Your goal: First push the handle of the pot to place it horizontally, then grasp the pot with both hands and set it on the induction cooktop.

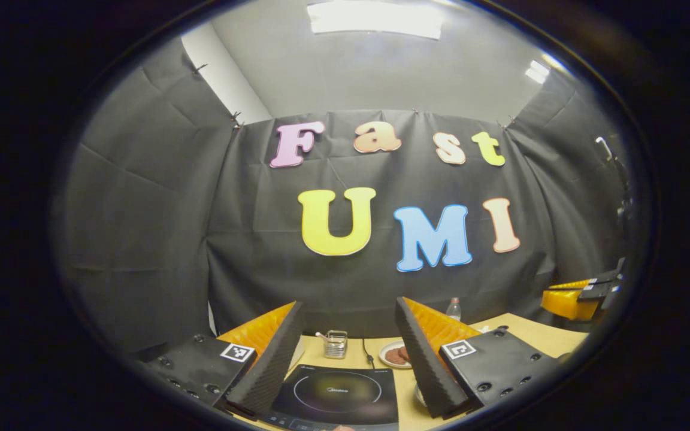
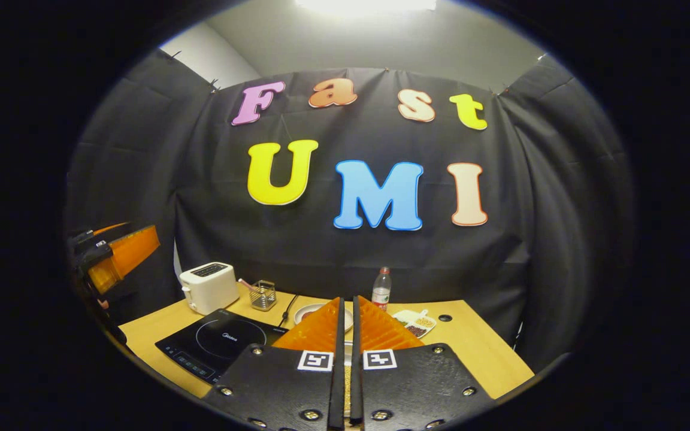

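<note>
We hold our left gripper [image 1: 350, 341] raised and level with its fingers spread wide apart, gripping nothing, while our right gripper [image 2: 349, 326] is also raised, its two fingers brought almost together with only a thin slit between them.

— I see light coming from the bright white ceiling panel [image 1: 375, 18] overhead; in my right gripper view it burns out to pure glare at the top.

— Same here. The pale wooden tabletop [image 2: 477, 353] is evenly lit, with soft shadows only.

— The glossy black glass induction cooktop [image 1: 338, 395] carries a faint sheen.

— Focus is sharp mid-frame on my side. Toward the rim, straight lines bow and things darken and smear.
</note>
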`<state>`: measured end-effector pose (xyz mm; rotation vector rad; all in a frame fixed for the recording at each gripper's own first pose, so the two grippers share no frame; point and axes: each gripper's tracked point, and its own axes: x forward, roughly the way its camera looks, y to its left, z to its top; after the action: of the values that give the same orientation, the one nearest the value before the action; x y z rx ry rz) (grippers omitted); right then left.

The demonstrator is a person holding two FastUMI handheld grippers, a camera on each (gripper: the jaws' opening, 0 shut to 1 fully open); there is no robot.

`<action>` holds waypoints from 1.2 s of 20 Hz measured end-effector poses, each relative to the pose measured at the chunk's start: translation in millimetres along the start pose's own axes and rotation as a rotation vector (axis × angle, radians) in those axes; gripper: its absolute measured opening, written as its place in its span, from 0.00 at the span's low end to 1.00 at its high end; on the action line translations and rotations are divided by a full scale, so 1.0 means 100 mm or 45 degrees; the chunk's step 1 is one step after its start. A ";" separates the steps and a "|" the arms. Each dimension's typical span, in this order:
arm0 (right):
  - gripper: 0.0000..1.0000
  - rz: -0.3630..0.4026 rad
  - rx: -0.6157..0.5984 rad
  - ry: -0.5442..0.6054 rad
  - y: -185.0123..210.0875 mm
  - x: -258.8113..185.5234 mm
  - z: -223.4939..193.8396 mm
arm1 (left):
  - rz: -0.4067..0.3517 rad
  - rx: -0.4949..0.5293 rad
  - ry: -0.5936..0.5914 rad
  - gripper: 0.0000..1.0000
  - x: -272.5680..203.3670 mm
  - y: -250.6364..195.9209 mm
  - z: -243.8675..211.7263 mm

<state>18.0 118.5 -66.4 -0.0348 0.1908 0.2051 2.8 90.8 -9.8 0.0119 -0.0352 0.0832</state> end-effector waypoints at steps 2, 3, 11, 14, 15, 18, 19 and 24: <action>0.04 0.032 -0.009 0.062 0.15 0.02 -0.19 | 0.000 0.002 0.010 1.00 0.01 0.16 -0.04; 0.04 0.058 -0.022 0.096 0.22 0.03 -0.29 | -0.001 0.003 0.007 1.00 -0.01 0.25 -0.05; 0.04 0.241 -0.157 0.346 0.52 -0.08 -1.07 | 0.048 -0.016 0.027 1.00 0.02 0.58 -0.20; 0.04 0.331 -0.191 0.458 0.53 -0.12 -1.37 | 0.075 -0.008 0.022 0.99 0.04 0.51 -0.21; 0.04 0.356 -0.192 0.490 0.52 -0.15 -1.44 | 0.082 -0.010 0.031 1.00 0.04 0.48 -0.23; 0.04 0.439 -0.178 0.588 0.53 -0.19 -1.70 | 0.106 -0.018 0.051 0.97 0.04 0.34 -0.28; 0.04 0.464 -0.180 0.622 0.52 -0.23 -1.79 | 0.117 -0.014 0.055 0.99 0.04 0.30 -0.29; 0.03 0.608 -0.169 0.805 0.50 -0.40 -2.19 | 0.160 0.009 0.087 1.00 0.10 0.11 -0.32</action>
<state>-71.5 147.9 -274.8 -0.1878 0.8184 0.6826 12.7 102.8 -41.3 0.0142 0.0330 0.2092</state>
